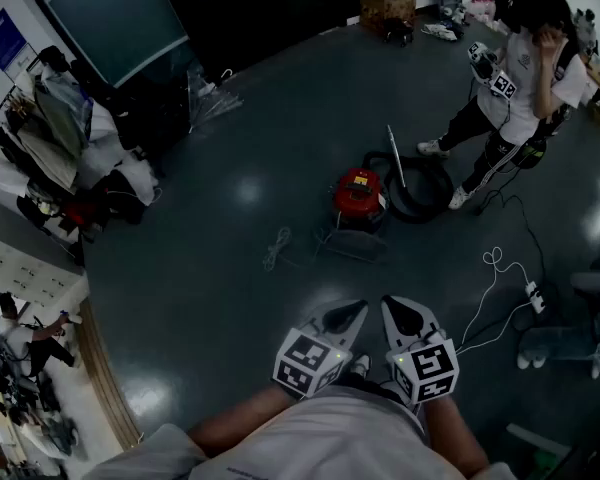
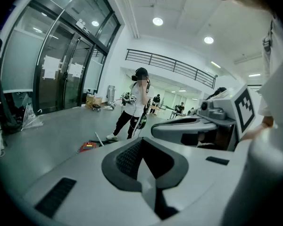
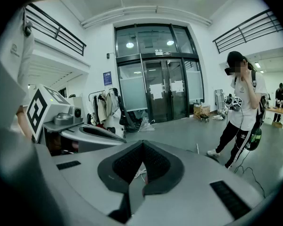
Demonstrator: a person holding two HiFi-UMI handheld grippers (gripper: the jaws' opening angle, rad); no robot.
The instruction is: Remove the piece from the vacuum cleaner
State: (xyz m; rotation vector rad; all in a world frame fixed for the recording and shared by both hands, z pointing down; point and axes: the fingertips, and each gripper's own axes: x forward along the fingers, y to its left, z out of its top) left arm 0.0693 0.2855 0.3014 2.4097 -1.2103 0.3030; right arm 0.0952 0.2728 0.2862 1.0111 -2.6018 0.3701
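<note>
My left gripper is pressed tight together and holds nothing. My right gripper sits just beside it at 3 o'clock. It looks pressed together too, with only a thin slit at the front, and there is nothing in it. Both point away from me, low in front of my body, and my arms show under them.

The dark grey floor is all around. The red vacuum cleaner stands on it at 12 o'clock, well apart from both grippers. Nothing of mine touches it. Its black hose lies in a ring just to the right of it. A thin metal tube sticks up at a tilt from that ring. A flat grey thing lies on the floor on my side of the red body; I cannot tell what it is.

A thin white cord lies at 11 o'clock, near the vacuum cleaner. A white cable curls at 2 o'clock and runs to a power strip.

Another person stands past the hose at 1 o'clock, with one hand up by the head. That person carries a cube with square marks.

A rack full of clothes is far off at 10 o'clock. A big dark board leans at 11 o'clock.
</note>
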